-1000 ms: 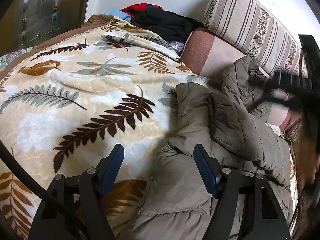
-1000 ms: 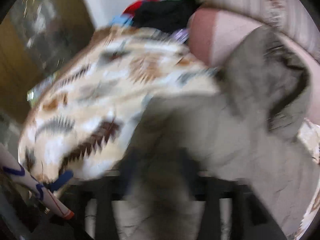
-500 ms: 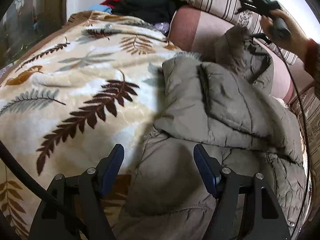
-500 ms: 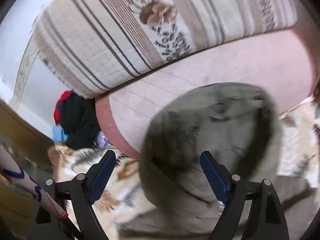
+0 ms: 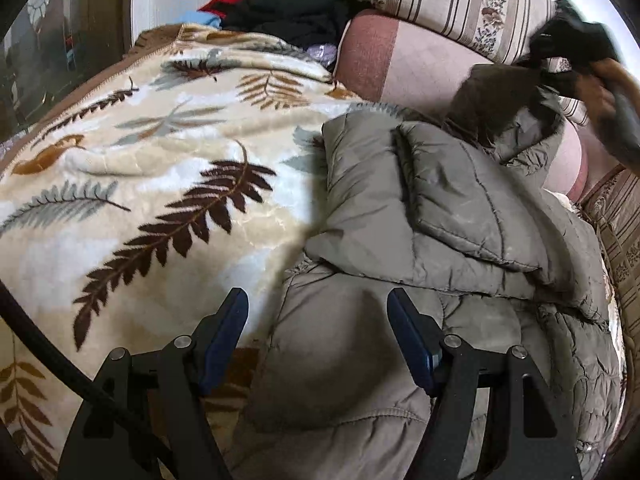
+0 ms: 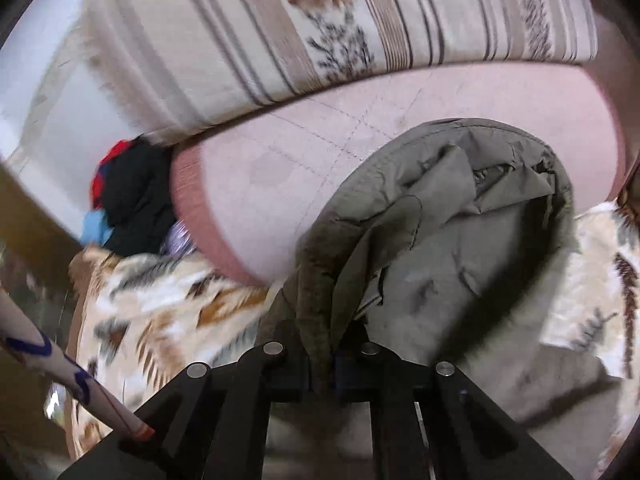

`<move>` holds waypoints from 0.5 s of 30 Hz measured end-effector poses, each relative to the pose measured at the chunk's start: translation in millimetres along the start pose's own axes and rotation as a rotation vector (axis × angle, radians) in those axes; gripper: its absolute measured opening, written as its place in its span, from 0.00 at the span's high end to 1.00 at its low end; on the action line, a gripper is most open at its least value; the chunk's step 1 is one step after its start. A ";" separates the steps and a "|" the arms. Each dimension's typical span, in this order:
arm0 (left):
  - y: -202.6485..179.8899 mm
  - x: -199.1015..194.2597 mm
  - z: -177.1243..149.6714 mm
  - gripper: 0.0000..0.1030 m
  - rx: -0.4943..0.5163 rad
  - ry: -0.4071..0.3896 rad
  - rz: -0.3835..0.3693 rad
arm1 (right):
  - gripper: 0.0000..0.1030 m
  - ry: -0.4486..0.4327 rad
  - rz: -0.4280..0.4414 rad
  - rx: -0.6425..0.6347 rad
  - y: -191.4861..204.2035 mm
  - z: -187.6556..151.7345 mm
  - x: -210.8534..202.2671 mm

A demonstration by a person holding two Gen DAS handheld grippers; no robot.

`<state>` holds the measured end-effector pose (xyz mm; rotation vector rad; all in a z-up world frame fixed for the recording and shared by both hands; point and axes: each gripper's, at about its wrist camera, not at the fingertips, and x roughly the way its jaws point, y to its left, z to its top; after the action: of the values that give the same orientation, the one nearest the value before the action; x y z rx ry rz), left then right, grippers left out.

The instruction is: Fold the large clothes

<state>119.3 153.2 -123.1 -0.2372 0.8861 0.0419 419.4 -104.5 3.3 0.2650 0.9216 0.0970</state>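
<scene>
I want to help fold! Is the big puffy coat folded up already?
Only partly. The coat has one flap laid over its middle, and the right gripper holds its hood up; the bottom lies spread.

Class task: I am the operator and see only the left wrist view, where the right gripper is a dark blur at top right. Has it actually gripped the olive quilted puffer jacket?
Observer: Yes. The right gripper is shut on a fold of the olive quilted puffer jacket.
Operator: Which part?
Observer: The hood edge; the hood's open lining faces the right wrist camera.
Operator: What is behind it?
Observer: The pink sofa cushion, under a striped floral cushion.
</scene>
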 end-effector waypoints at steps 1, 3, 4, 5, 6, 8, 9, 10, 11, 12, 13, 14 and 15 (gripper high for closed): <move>0.1 -1.7 -0.1 0.31 -0.001 -0.005 -0.004 | 0.92 -0.010 0.004 -0.029 2.2 -10.1 -15.9; 1.1 -2.9 -0.8 0.31 -0.001 -0.009 0.007 | 0.92 -0.029 0.006 -0.089 2.1 -36.5 -50.3; 1.4 -2.2 -1.2 0.31 -0.001 -0.005 0.011 | 0.92 -0.035 0.008 -0.115 2.4 -51.6 -66.4; 2.0 -1.4 -1.7 0.31 -0.004 0.001 0.012 | 0.93 -0.040 0.011 -0.144 4.4 -69.6 -83.6; 2.9 -1.1 -2.6 0.31 -0.007 0.006 0.011 | 0.93 -0.041 0.009 -0.163 4.2 -81.7 -95.4; 3.9 -1.6 -3.8 0.31 -0.010 0.009 0.009 | 0.93 -0.040 0.013 -0.197 5.6 -113.7 -115.3; 4.5 -2.9 -4.7 0.31 -0.009 0.005 0.016 | 0.93 -0.038 0.018 -0.206 5.5 -133.9 -124.8; 5.9 -4.6 -5.5 0.31 -0.009 0.001 0.022 | 0.93 -0.037 0.028 -0.203 3.3 -155.0 -133.2; 7.0 -5.7 -6.3 0.31 -0.010 0.000 0.027 | 0.93 -0.032 0.038 -0.195 -0.5 -168.9 -138.8; 9.2 -7.8 -7.2 0.31 -0.016 -0.003 0.032 | 0.93 -0.025 0.053 -0.175 -5.2 -191.0 -143.8; 12.2 -9.9 -7.9 0.31 -0.023 -0.008 0.036 | 0.93 -0.014 0.061 -0.150 -11.3 -213.3 -146.9; 15.0 -11.9 -8.8 0.31 -0.033 -0.016 0.043 | 0.93 -0.002 0.068 -0.130 -16.3 -227.4 -145.9; 16.9 -13.0 -9.8 0.31 -0.039 -0.022 0.052 | 0.93 0.026 0.076 -0.100 -23.4 -244.6 -141.8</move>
<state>101.3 168.3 -122.2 -0.2500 0.8699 0.1101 138.2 -109.7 -33.9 0.2067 0.9302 0.2166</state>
